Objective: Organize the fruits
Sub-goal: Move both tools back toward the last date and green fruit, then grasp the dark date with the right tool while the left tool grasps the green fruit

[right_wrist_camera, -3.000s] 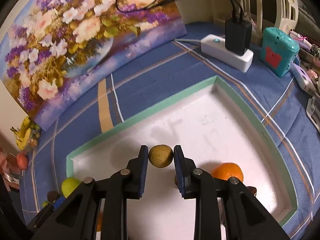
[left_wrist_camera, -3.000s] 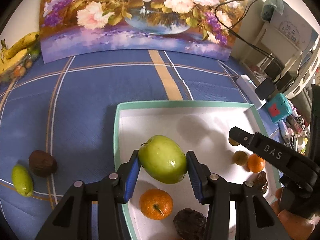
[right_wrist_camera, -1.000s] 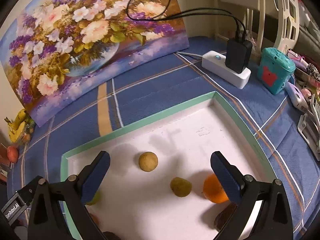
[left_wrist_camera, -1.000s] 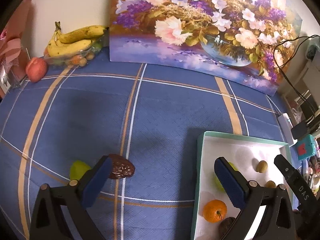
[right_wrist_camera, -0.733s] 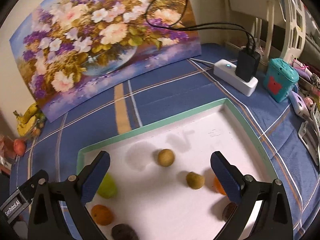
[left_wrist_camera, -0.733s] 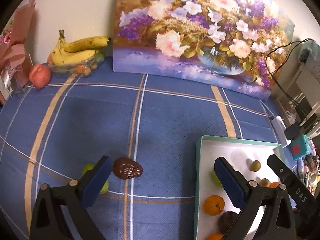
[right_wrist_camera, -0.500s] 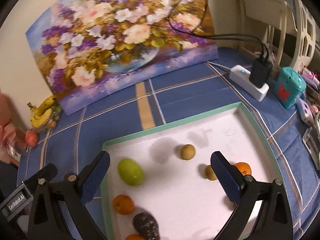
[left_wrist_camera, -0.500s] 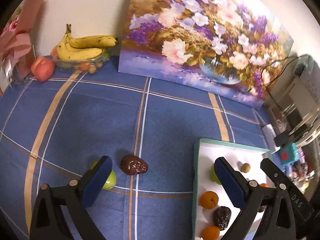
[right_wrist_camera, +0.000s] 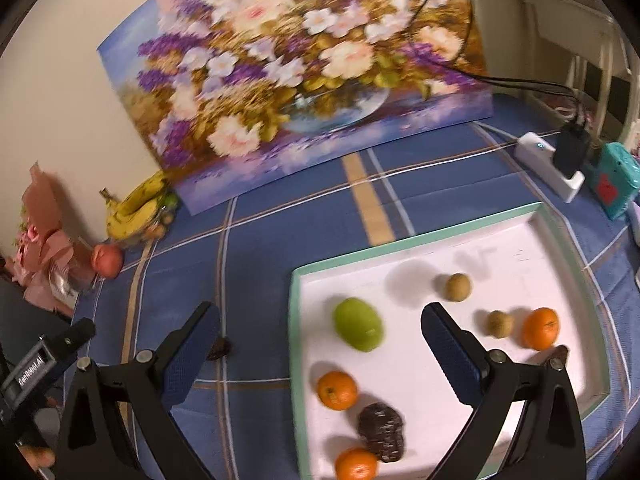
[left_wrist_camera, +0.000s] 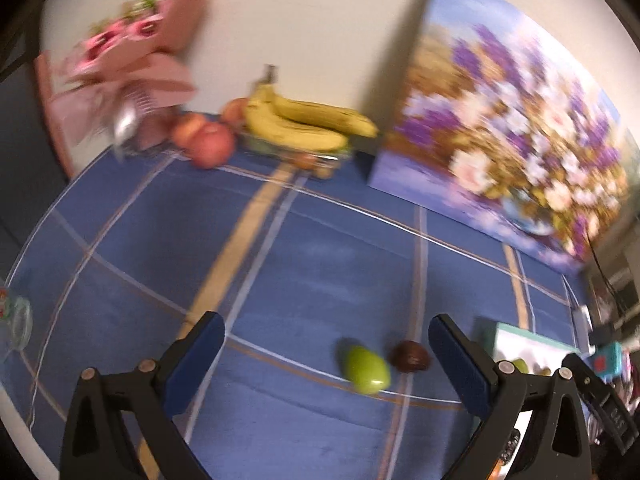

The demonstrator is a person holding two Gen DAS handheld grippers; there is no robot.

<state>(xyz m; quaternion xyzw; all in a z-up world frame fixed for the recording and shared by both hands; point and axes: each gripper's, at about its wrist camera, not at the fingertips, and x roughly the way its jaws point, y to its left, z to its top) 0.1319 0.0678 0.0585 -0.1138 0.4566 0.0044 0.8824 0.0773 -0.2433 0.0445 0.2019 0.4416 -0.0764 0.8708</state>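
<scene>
Both grippers, the left gripper (left_wrist_camera: 326, 354) and the right gripper (right_wrist_camera: 320, 342), are spread wide and hold nothing. At lower right of the left view, a green fruit (left_wrist_camera: 368, 369) and a dark brown fruit (left_wrist_camera: 410, 356) lie side by side on the blue cloth (left_wrist_camera: 320, 264). Lower right in the right view, the white tray (right_wrist_camera: 560, 224) holds oranges, two small brown fruits and another green one.

In the tray (right_wrist_camera: 298, 360): three oranges (right_wrist_camera: 337, 390), two small tan fruits (right_wrist_camera: 458, 287), one green fruit (right_wrist_camera: 358, 329) and one dark fruit (right_wrist_camera: 381, 426). On the desk (left_wrist_camera: 320, 272): one green fruit (left_wrist_camera: 368, 369), one dark fruit (left_wrist_camera: 410, 356).
</scene>
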